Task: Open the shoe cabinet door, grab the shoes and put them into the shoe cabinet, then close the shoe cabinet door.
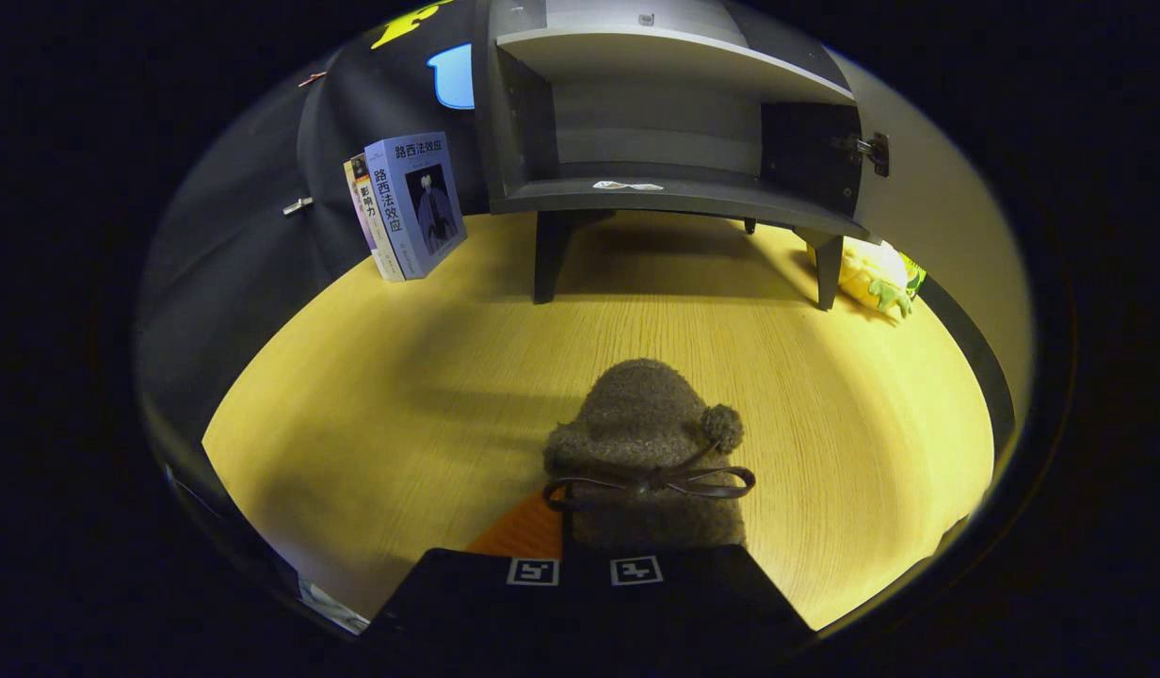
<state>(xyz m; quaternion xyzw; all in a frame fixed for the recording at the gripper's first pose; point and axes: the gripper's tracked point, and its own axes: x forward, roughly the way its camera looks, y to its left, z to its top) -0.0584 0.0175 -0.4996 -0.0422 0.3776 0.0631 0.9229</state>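
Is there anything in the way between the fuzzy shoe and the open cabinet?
Nothing visible is. The fuzzy brown shoe sits at the tool, and bare wooden floor runs ahead to the shoe cabinet, whose door is open. The books and yellow plush toy stand off to the sides.

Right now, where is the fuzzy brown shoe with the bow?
In the gripper view, the fuzzy brown shoe sits held at the gripper, over the yellow wooden tabletop, short of the open grey shoe cabinet.
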